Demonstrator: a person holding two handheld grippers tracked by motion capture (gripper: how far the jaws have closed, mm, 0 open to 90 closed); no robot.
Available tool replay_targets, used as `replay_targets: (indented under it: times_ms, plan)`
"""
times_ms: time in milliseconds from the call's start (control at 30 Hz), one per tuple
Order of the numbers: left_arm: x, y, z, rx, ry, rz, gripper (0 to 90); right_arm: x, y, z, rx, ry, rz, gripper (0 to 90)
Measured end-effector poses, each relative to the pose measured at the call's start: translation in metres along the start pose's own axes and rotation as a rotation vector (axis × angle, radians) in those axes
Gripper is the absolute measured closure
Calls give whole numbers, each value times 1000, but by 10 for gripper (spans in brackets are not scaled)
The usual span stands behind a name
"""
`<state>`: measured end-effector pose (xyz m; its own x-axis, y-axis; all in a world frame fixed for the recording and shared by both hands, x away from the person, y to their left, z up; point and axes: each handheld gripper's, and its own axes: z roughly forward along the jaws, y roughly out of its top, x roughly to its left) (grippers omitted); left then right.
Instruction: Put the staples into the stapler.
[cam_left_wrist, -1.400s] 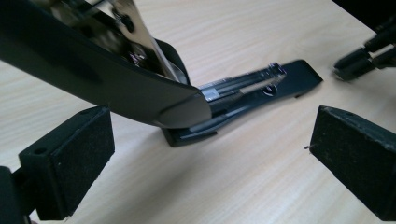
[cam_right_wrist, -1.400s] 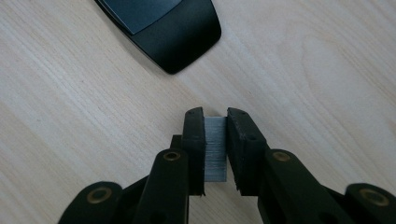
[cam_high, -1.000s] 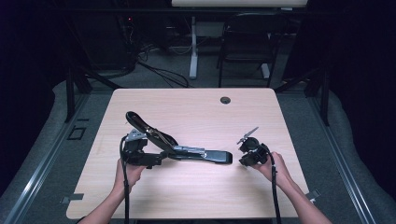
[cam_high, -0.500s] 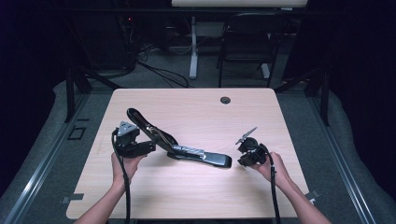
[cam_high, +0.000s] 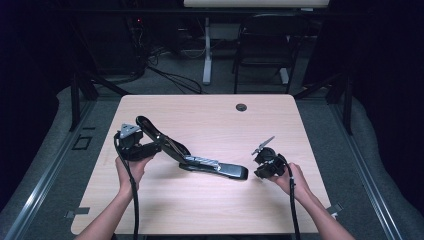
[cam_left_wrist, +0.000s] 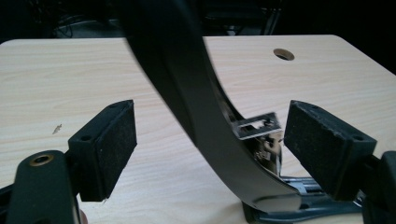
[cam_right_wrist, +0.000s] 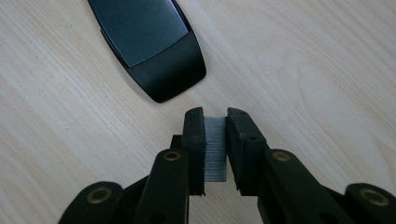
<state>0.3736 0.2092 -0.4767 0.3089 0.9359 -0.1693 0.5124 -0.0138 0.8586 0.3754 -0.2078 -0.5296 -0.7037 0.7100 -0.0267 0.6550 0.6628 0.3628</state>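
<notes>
stapler lid up, long axis left-right | left gripper jaws apart astride lid | right gripper clamps staples, just right of stapler front

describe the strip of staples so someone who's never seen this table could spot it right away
Start at the wooden table and find the black stapler lying open near its middle. Just right of the stapler's base, the right gripper pinches a short silvery strip of staples between its jaws: the one finely ribbed, metallic piece among black parts.
</notes>
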Motion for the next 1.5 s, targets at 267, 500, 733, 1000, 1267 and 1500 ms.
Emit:
replay_targets:
  times_ms: [267, 500, 733, 1000, 1267, 1500]
  plan:
    - [6, 0, 5, -111, -7, -5, 424, 1, 1, 0, 0, 0, 0, 783]
    - [3, -1, 3, -121, 7, 7, 607, 1, 1, -1, -5, -2, -5, 783]
    - [-1, -2, -1, -111, 27, 9, 606, 2, 2, -4, -31, 19, 4, 783]
    - [0, -5, -8, -109, 18, 5, 601, 0, 3, -6, -43, 25, 9, 783]
    - [0, -8, -15, -100, 13, -12, 600, 2, 6, -9, -50, 23, -10, 783]
    - [2, -8, -17, -94, -1, -9, 598, 9, 20, -3, -62, 43, -47, 783]
